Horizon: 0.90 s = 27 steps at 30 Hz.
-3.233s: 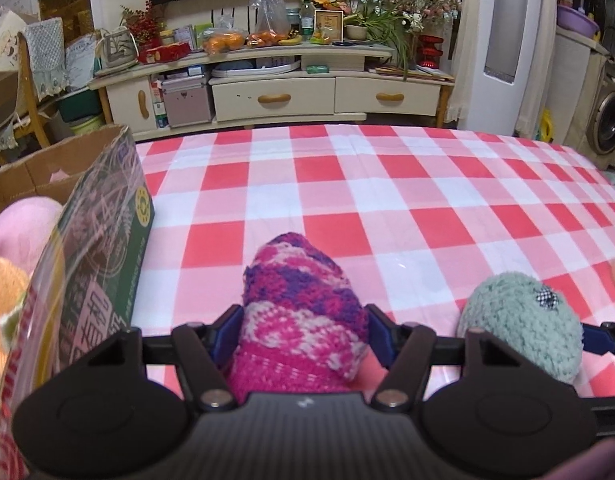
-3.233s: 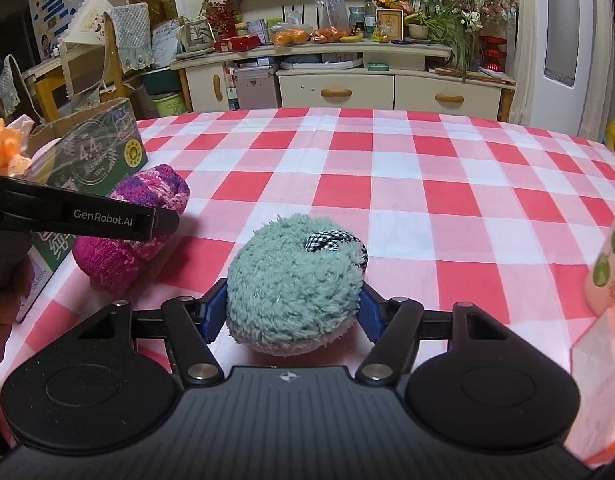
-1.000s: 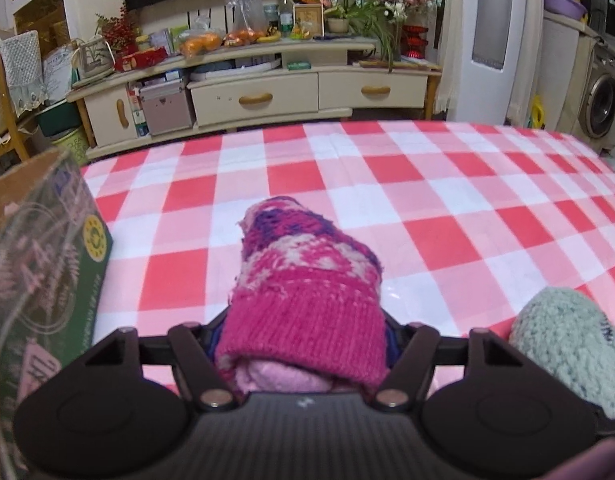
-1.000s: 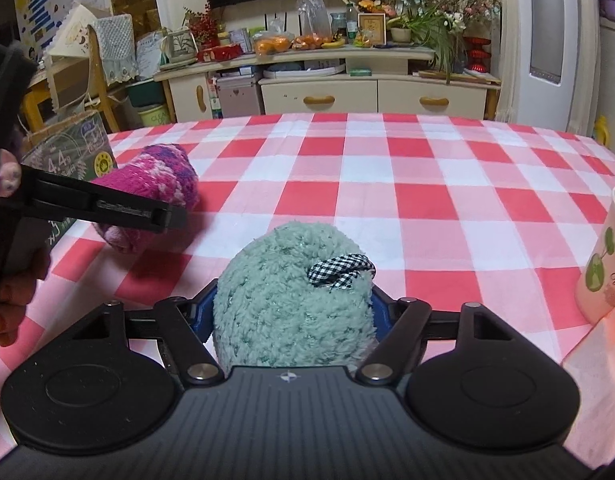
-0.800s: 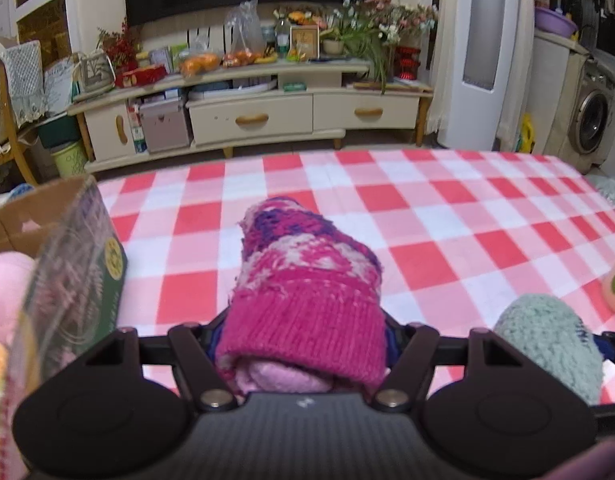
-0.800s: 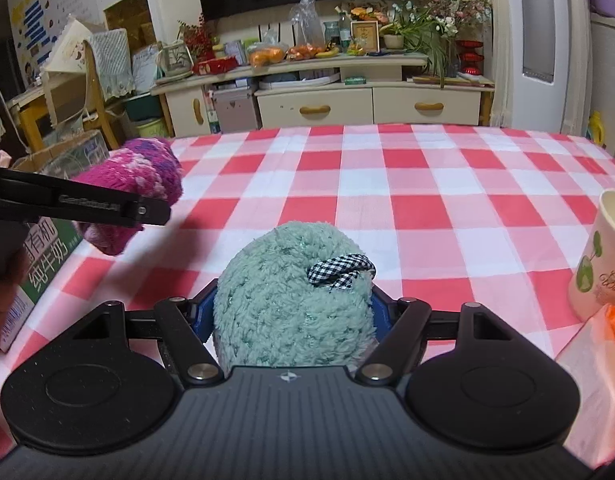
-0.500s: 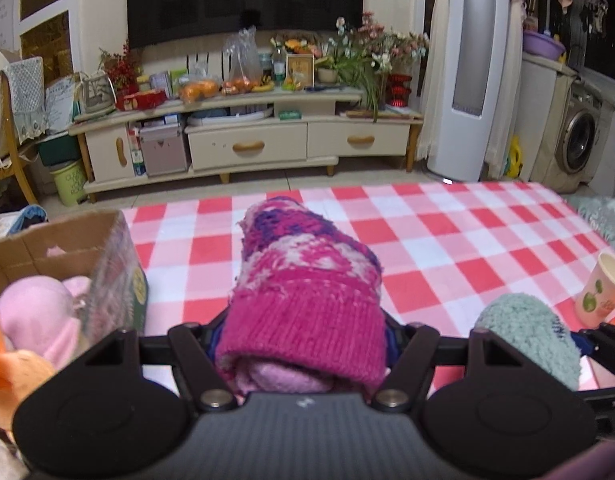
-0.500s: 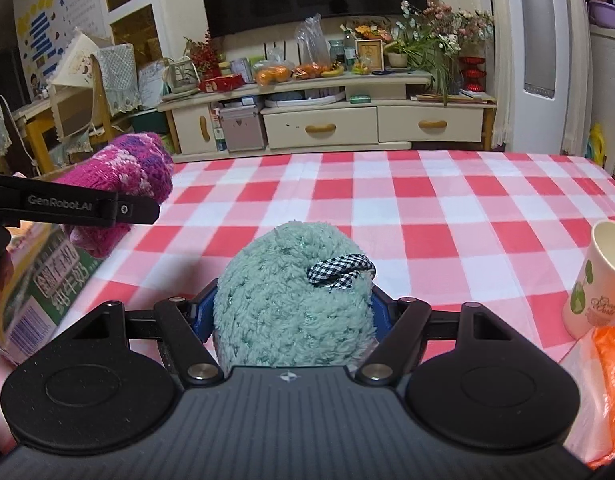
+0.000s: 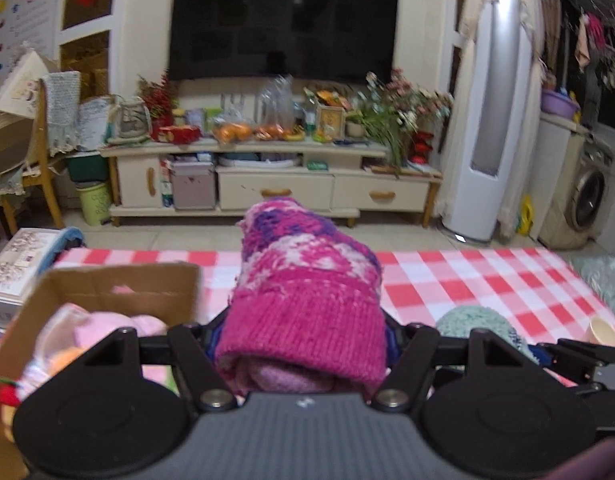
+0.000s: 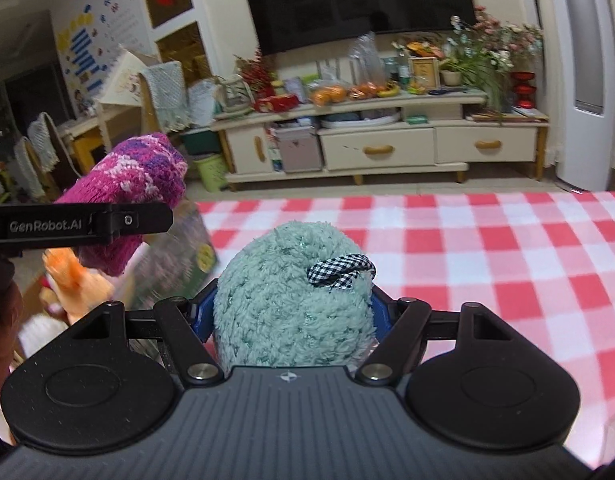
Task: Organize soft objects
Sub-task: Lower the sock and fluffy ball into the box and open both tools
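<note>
My left gripper (image 9: pixel 303 332) is shut on a rolled pink and purple knit sock (image 9: pixel 303 296) and holds it high above the red checked table (image 9: pixel 487 280). The sock also shows in the right wrist view (image 10: pixel 135 196), left of the teal ball. My right gripper (image 10: pixel 293 312) is shut on a fluffy teal ball (image 10: pixel 291 304) with a checked ribbon, also lifted. The ball shows in the left wrist view (image 9: pixel 475 324) at the right. An open cardboard box (image 9: pixel 107 280) with pink and orange soft toys (image 9: pixel 119 326) sits below and left of the sock.
A paper cup (image 9: pixel 601 330) stands at the table's right side. The box's printed side (image 10: pixel 179 256) and an orange toy (image 10: pixel 73 280) show left of my right gripper. A TV cabinet (image 9: pixel 275 184) stands beyond the table.
Both grippers have risen well above the table with their loads. The left one has moved towards the box, so its open top now shows below the sock.
</note>
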Each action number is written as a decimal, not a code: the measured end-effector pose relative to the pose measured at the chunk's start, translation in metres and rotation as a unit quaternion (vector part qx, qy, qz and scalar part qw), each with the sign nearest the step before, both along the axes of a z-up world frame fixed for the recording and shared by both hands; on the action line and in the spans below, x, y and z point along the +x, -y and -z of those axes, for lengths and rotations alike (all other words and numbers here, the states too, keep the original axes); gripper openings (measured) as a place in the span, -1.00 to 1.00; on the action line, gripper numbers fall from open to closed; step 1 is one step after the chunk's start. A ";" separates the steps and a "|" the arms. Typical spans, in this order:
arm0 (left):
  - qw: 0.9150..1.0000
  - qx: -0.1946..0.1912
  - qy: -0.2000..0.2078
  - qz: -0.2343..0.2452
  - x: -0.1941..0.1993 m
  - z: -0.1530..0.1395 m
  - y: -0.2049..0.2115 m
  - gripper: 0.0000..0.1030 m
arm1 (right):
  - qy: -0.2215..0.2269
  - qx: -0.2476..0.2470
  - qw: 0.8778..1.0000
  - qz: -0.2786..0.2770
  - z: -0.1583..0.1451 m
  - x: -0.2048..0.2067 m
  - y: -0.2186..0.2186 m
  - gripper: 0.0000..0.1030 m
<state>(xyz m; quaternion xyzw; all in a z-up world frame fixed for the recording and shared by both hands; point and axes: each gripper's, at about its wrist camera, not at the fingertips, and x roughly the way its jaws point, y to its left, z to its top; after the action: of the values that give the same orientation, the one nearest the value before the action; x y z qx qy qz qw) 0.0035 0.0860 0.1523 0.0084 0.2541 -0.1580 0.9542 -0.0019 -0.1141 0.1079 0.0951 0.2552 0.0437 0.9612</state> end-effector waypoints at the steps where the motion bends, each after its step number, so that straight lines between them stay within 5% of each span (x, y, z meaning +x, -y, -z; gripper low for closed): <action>1: 1.000 -0.003 0.004 -0.007 0.002 -0.003 -0.007 0.32 | 0.003 0.003 1.000 -0.006 -0.003 0.006 -0.005 0.73; 12: 0.994 -0.011 0.023 -0.105 0.025 -0.014 -0.068 0.32 | 0.019 0.020 0.996 -0.082 -0.027 0.077 -0.076 0.73; 27: 0.979 -0.032 -0.049 -0.195 0.069 0.017 -0.135 0.33 | -0.004 0.021 0.988 -0.151 -0.013 0.143 -0.141 0.74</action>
<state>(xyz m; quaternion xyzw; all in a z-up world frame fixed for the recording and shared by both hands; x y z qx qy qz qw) 0.0722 0.2211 0.1355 -0.0796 0.2922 0.0229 0.9528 0.1407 0.0266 0.1212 0.0760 0.2699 0.1931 0.9403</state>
